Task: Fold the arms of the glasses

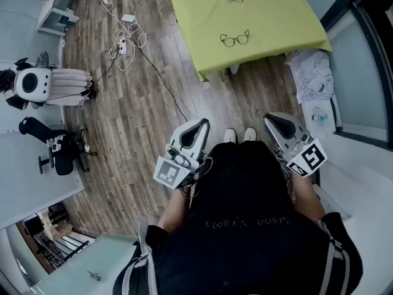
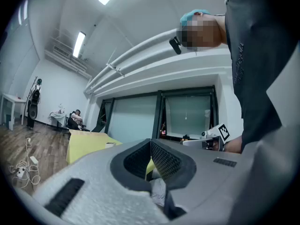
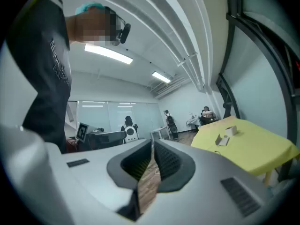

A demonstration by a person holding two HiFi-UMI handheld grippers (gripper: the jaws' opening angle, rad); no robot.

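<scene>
One pair of glasses (image 1: pixel 235 39) lies on the yellow-green tablecloth (image 1: pixel 276 17), near the table's front edge and well ahead of the person. Their arms appear spread, though they are too small here to be certain. Nothing touches them.

Both tongs hang low by the person's hips, well apart from the table. The left gripper (image 1: pixel 202 123) has its jaws pressed together at the tips with nothing between them, as its own view confirms (image 2: pixel 151 144). The right gripper (image 1: pixel 270 117) is likewise closed and empty (image 3: pixel 153 144). So the folding has not yet begun.

The likely trouble is the frame's lightness and thinness. If one arm is pushed without the other gripper steadying the front, the glasses may slide on the cloth toward the edge. Pinching across a lens instead of the rim could also twist or mark them.

By count there are two grippers, one table and two white shoes (image 1: pixel 239 135). The right gripper view shows two small pale items (image 3: pixel 224 137) at the table's far side. One tangle of cables (image 1: pixel 126 42) lies on the wooden floor.
</scene>
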